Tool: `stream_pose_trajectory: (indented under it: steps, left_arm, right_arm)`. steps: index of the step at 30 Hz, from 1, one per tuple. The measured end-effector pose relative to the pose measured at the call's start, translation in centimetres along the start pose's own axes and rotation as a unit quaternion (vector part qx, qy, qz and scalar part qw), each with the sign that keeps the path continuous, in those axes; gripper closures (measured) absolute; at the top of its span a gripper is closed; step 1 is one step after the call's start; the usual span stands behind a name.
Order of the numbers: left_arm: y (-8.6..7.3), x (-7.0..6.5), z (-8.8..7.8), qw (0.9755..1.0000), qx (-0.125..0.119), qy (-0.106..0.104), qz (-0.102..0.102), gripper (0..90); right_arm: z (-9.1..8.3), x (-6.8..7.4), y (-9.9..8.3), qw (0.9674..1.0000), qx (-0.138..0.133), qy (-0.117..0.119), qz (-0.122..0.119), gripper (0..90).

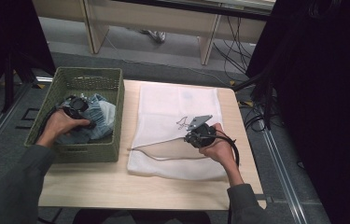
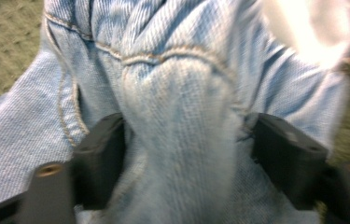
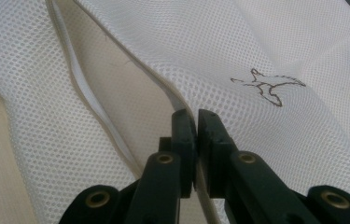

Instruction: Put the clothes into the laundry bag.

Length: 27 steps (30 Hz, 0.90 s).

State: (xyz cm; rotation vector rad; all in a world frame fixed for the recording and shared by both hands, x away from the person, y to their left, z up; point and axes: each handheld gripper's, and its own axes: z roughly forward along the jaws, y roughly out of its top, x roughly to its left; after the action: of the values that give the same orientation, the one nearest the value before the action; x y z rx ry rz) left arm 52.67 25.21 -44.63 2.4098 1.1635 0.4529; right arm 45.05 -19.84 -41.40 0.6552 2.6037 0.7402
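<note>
- At a wooden table (image 1: pixel 93 184), a person works two hand-held grippers at once: the left gripper (image 1: pixel 77 106) is down in a green woven basket (image 1: pixel 88 77), and the right gripper (image 1: pixel 196 135) rests on a white mesh laundry bag (image 1: pixel 177 105) spread flat on the tabletop.
- The step in hand looks like loading: picking denim jeans (image 2: pixel 177 116) out of the basket while the bag's mouth is held open for them.
- In the left gripper view the jaws flank a bunched fold of the jeans, with both pads against the cloth; the fold fills the gap, so this reads as a grasp on the denim.
- In the right gripper view the jaws are clenched on the bag's edge band (image 3: pixel 116 60), pinching the upper layer and lifting it off the lower one, so the opening gapes.
- The jeans lie crumpled in the basket, at the table's left, well apart from the bag; the bag's opening faces the basket side.
- The next move probably calls for a firm hold on the denim, a lift clear of the basket wall, then a carry across to the gap the right gripper keeps open, without letting the band slip.
</note>
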Motion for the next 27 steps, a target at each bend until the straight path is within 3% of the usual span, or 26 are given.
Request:
stream_pose_trajectory:
  steps: [1, 2, 3, 5, 6, 7, 8, 9, 11, 13, 14, 16, 17, 18, 20, 23, 25, 27]
  left_arm:
    - [0.0, 0.0, 0.0, 1.0000, 0.000, 0.000, 0.000, 20.8]
    - [-0.2, -0.3, -0.9, 0.9993, -0.029, -0.006, 0.020, 20.4]
    - [-0.4, -0.4, -1.2, 0.9985, -0.042, -0.021, 0.028, 20.0]
    - [-0.4, -0.6, -1.2, 0.9985, -0.031, -0.032, 0.033, 15.6]
    - [-0.6, -0.9, -1.0, 0.9979, -0.014, -0.038, 0.050, 12.5]
    - [-0.8, -1.6, 0.0, 0.9924, 0.031, -0.028, 0.116, 11.2]
    - [-0.8, -1.6, 0.0, 0.9924, 0.031, -0.028, 0.116, 7.4]
    - [-0.8, -2.2, 1.3, 0.9853, 0.079, -0.009, 0.151, 0.8]
    - [-0.9, -2.4, 2.4, 0.9804, 0.107, 0.008, 0.165, 0.0]
    - [-0.9, -2.2, 3.1, 0.9817, 0.115, 0.015, 0.151, 0.0]
    - [-1.0, -2.1, 3.4, 0.9829, 0.107, 0.021, 0.148, 0.0]
    - [-0.9, -2.0, 3.3, 0.9836, 0.117, 0.013, 0.137, 3.7]
    - [-0.8, -1.6, 2.9, 0.9835, 0.104, 0.032, 0.145, 13.2]
    - [-0.9, -1.4, 2.7, 0.9844, 0.095, 0.050, 0.140, 34.1]
    - [-0.9, -1.2, 2.7, 0.9846, 0.090, 0.055, 0.140, 47.6]
    - [-0.7, -1.3, 2.5, 0.9831, 0.087, 0.072, 0.144, 60.1]
    - [-0.6, -0.9, 1.7, 0.9857, 0.073, 0.070, 0.135, 63.8]
    - [-0.6, -0.6, 1.4, 0.9863, 0.065, 0.071, 0.134, 66.6]
  right_arm:
    - [0.0, 0.0, -0.1, 1.0000, 0.000, -0.001, 0.000, 85.8]
    - [0.0, 0.0, -0.1, 1.0000, 0.000, -0.002, 0.000, 85.8]
    - [-0.1, 0.0, -0.1, 1.0000, -0.001, -0.002, 0.002, 85.8]
    - [-0.1, 0.0, -0.1, 1.0000, -0.001, -0.003, 0.005, 85.8]
    - [-0.1, 0.0, 0.0, 1.0000, 0.000, -0.003, 0.005, 85.8]
    - [0.0, -0.1, 0.0, 0.9999, -0.004, -0.008, -0.009, 85.8]
    - [0.1, -0.1, 0.0, 0.9999, -0.006, -0.005, -0.015, 85.8]
    - [0.0, 0.1, 0.0, 1.0000, 0.000, -0.003, 0.000, 85.8]
    - [0.0, 0.0, 0.0, 1.0000, 0.000, -0.005, -0.003, 85.8]
    - [0.0, 0.1, 0.0, 1.0000, 0.000, -0.003, 0.002, 85.8]
    - [0.0, 0.0, 0.0, 1.0000, 0.001, -0.002, 0.002, 85.8]
    - [0.0, 0.3, 0.0, 0.9999, -0.001, -0.008, 0.012, 85.7]
    - [0.0, 0.0, 0.0, 1.0000, -0.001, 0.000, -0.006, 85.7]
    - [-0.2, -0.1, 0.0, 1.0000, 0.005, 0.000, -0.007, 85.7]
    - [-0.2, -0.1, 0.0, 1.0000, -0.001, -0.001, -0.001, 85.7]
    - [-0.3, 0.0, 0.0, 1.0000, -0.003, -0.004, 0.003, 85.7]
    - [-0.3, 0.0, 0.0, 1.0000, -0.004, -0.003, 0.005, 86.0]
    - [-0.3, 0.0, 0.0, 1.0000, -0.004, -0.003, 0.005, 86.3]
